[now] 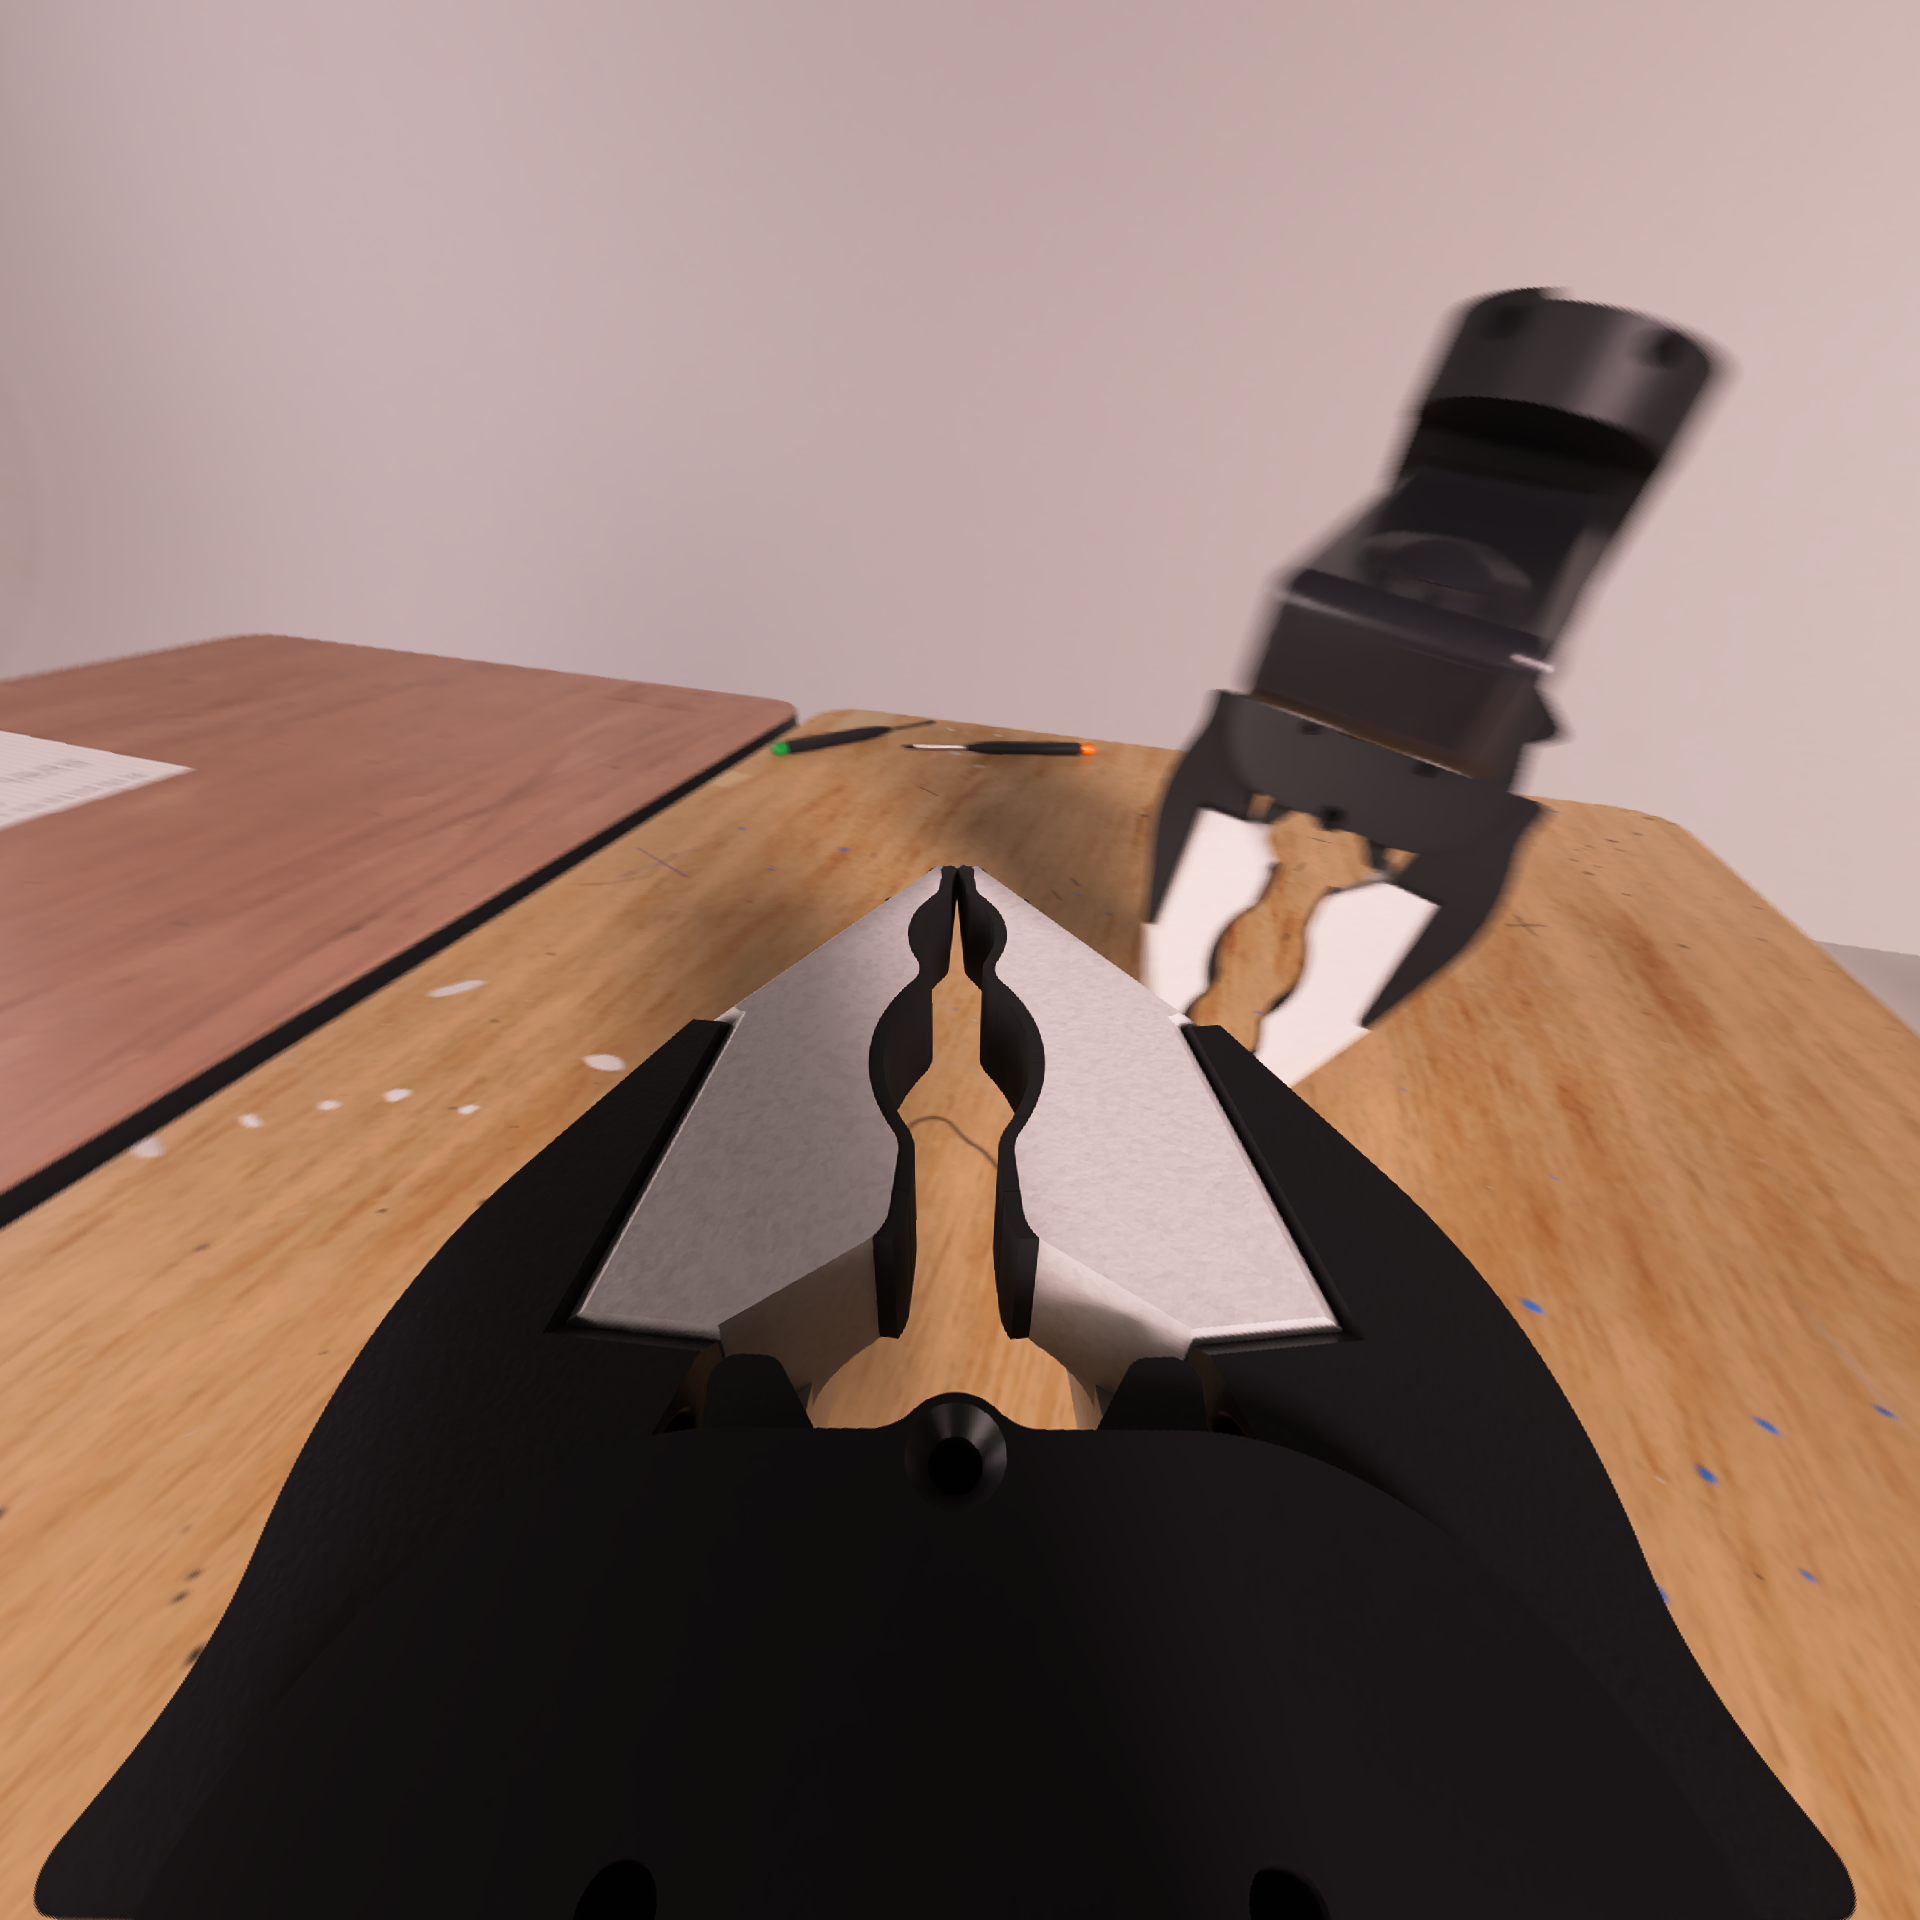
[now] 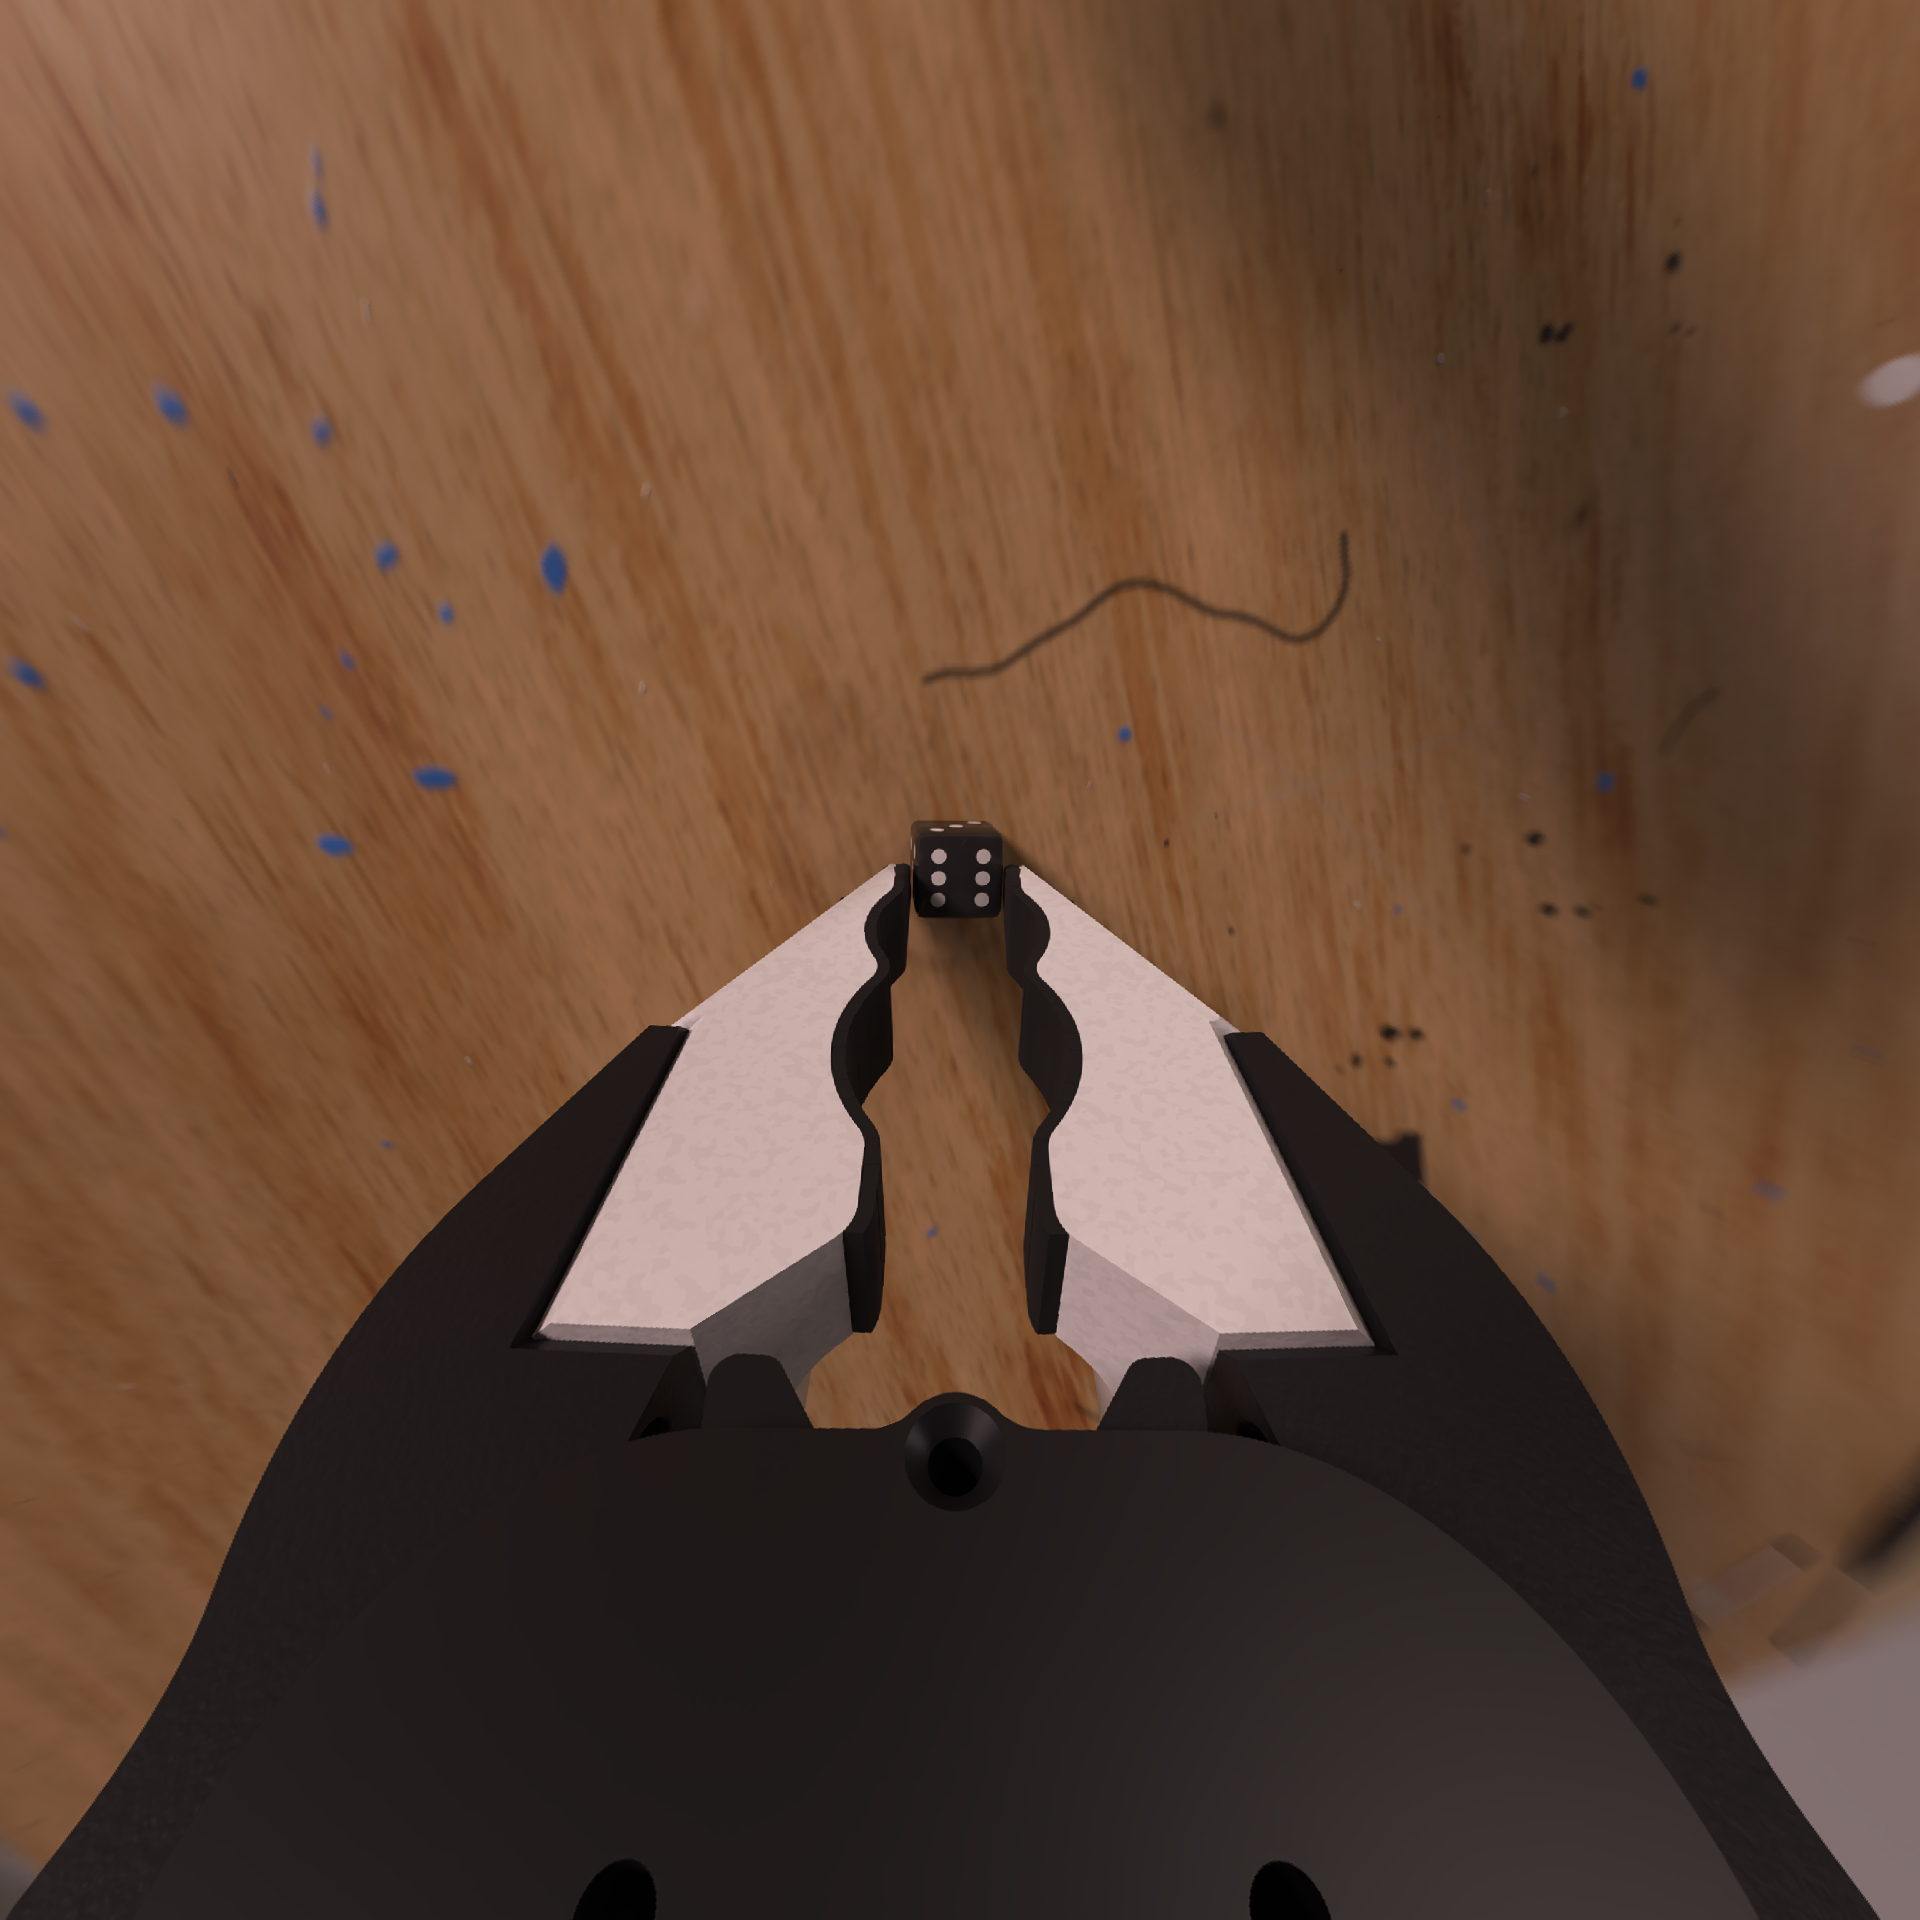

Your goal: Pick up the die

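Note:
A small black die [image 2: 957, 854] with white pips sits pinched between the tips of my right gripper [image 2: 957, 883], over the light wooden table [image 2: 520, 312]. The right gripper is shut on it. In the left wrist view the right gripper [image 1: 1242, 1013] is blurred and points down at the table [image 1: 1558, 1195] at the right; its tips are hidden behind my left finger, so the die does not show there. My left gripper [image 1: 957, 883] is shut and empty, low over the table.
Two thin dark tools, one green-tipped [image 1: 831, 740] and one orange-tipped [image 1: 997, 747], lie at the table's far edge. A reddish-brown table [image 1: 312, 831] with a white sheet [image 1: 62, 779] adjoins on the left. A thin dark squiggle [image 2: 1143, 608] and paint specks mark the wood.

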Robot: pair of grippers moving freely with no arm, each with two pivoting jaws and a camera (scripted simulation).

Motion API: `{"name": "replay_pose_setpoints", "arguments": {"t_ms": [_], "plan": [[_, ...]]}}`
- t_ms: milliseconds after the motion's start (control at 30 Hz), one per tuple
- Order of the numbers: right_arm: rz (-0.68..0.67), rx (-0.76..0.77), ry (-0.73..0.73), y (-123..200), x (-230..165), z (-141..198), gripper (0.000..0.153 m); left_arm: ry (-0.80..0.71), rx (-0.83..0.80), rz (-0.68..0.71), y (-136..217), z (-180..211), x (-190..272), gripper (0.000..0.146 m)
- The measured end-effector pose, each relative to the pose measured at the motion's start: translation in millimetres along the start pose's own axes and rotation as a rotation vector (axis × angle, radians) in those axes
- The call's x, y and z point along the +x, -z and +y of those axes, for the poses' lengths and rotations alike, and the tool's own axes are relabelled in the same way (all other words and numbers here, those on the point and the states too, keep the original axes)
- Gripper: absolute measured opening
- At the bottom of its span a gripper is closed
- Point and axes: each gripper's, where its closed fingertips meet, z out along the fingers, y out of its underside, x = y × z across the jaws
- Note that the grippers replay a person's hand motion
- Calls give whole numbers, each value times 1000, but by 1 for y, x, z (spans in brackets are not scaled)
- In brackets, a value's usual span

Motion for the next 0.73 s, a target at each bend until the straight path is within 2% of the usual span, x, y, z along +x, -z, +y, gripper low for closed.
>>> {"name": "replay_pose_setpoints", "arguments": {"t_ms": [100, 167, 300, 367, 533, 633, 733], "plan": [[190, -23, 115, 18, -10, 8, 17, -5, 1, -53, 1, 0, -7, 0], [263, 29, 140, 45, -21, 10, 17, -6, -40, -83, -2, 7, -11, 0], [435, 174, 125, 137, -36, 14, 17, -43, -121, -114, -10, 21, -12, 0], [554, 198, 123, 191, -39, 23, 17, -88, -173, -131, -13, 28, -12, 0], [896, 74, 111, 308, -39, 66, 17, -243, -344, -197, -17, 54, -17, 0], [1008, 6, 67, 356, -39, 95, 17, -285, -407, -177, -22, 68, -13, 0], [1063, -25, 9, 389, -40, 120, 17, -305, -452, -155, -25, 78, -11, 0]]}}
